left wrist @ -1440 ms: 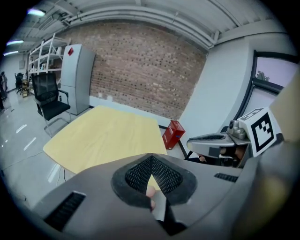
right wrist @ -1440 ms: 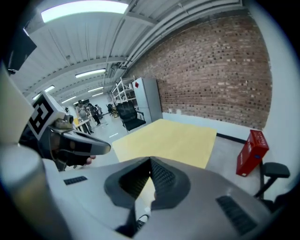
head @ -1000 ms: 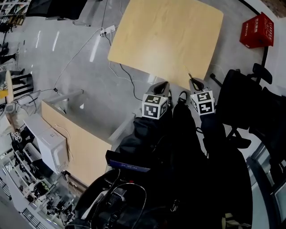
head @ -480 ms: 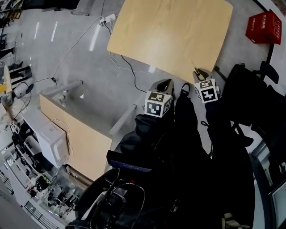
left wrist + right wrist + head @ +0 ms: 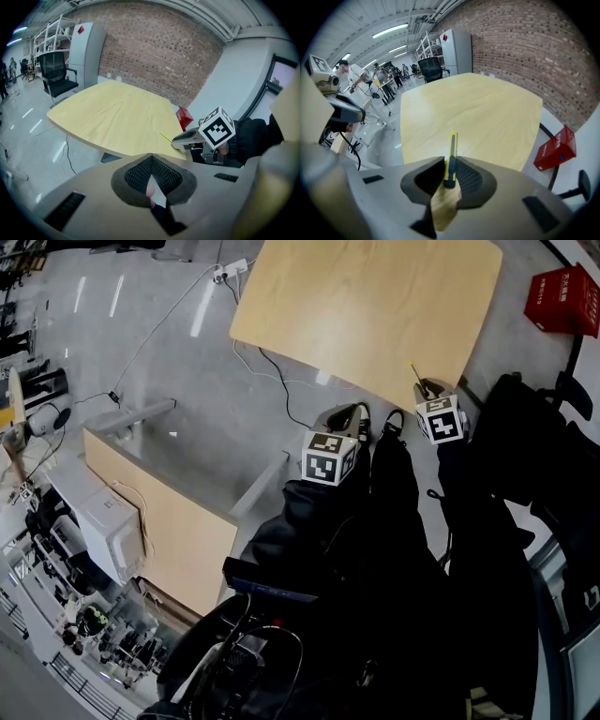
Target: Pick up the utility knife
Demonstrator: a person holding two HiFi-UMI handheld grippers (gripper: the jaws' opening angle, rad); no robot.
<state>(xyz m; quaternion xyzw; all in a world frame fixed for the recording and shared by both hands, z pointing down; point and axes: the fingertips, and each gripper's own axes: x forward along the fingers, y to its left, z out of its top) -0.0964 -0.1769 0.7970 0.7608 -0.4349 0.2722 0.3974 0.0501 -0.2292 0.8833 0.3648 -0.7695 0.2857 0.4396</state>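
Note:
The utility knife, yellow with a dark slider, is clamped upright between the pads of my right gripper, its tip pointing out over the wooden table. In the head view my right gripper hovers at the table's near edge with the thin yellow knife sticking forward. My left gripper hangs beside it over the floor, just short of the table. In the left gripper view its jaws are closed on nothing, and the right gripper with the knife shows ahead.
A red crate sits on the floor right of the table. Black office chairs stand at the right. A lower desk with white equipment is at the left. Cables trail over the grey floor. People stand far off.
My right gripper, still holding the knife, has drifted up and to the right in the head view along the table's near edge. The left gripper has hardly moved.

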